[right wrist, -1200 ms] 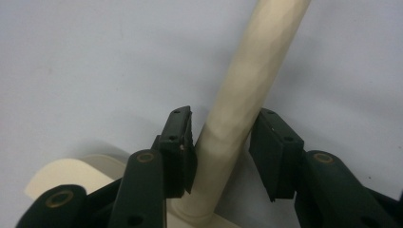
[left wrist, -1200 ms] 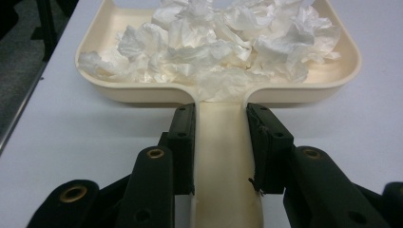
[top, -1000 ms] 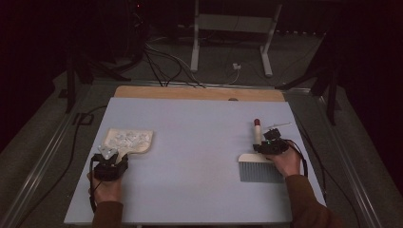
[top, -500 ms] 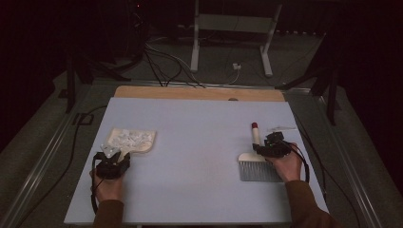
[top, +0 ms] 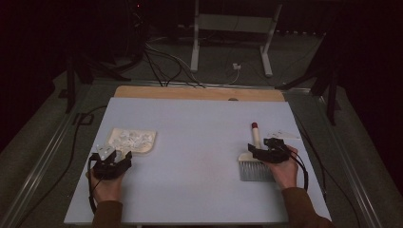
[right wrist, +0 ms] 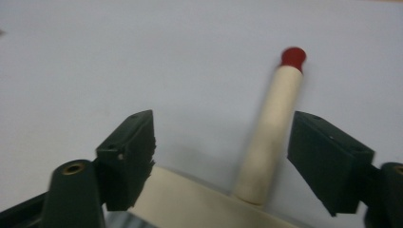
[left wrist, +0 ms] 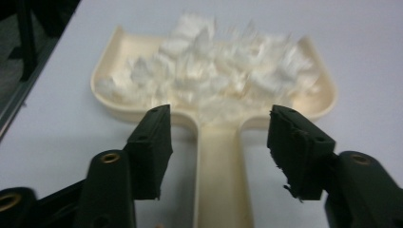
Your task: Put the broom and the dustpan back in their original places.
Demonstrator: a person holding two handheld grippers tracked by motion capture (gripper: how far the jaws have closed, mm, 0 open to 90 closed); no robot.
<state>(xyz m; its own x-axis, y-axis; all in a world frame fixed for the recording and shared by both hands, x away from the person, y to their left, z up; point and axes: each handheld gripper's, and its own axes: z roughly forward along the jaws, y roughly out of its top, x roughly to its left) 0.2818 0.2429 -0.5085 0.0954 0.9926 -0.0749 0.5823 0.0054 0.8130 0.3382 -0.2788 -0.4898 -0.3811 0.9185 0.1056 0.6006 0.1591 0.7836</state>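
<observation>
In the high view, the cream dustpan (top: pixel 131 141) lies at about 9 o'clock on the pale blue tabletop (top: pixel 195 133) with white scraps (top: pixel 130 138) in it, and the left tongs (top: pixel 115 160) rest just behind its handle. At about 3 o'clock the hand brush (top: pixel 254 159) lies flat, its red-tipped handle pointing to 12 o'clock, and the right tongs (top: pixel 264 148) are over the place where handle meets brush head. In the left gripper view, the left tongs (left wrist: pixel 218 145) have just been opening; the jaws stand apart on both sides of the dustpan handle (left wrist: pixel 222 180) and do not touch it. In the right gripper view, the right tongs (right wrist: pixel 223 156) have also just been opening, and the brush handle (right wrist: pixel 271 133) lies free between the jaws, nearer the right one. I judge that the sweeping is finished and the step in hand is letting go of both tools. The next move calls for drawing each hand straight back toward 6 o'clock, without catching a handle and spilling the scraps.
</observation>
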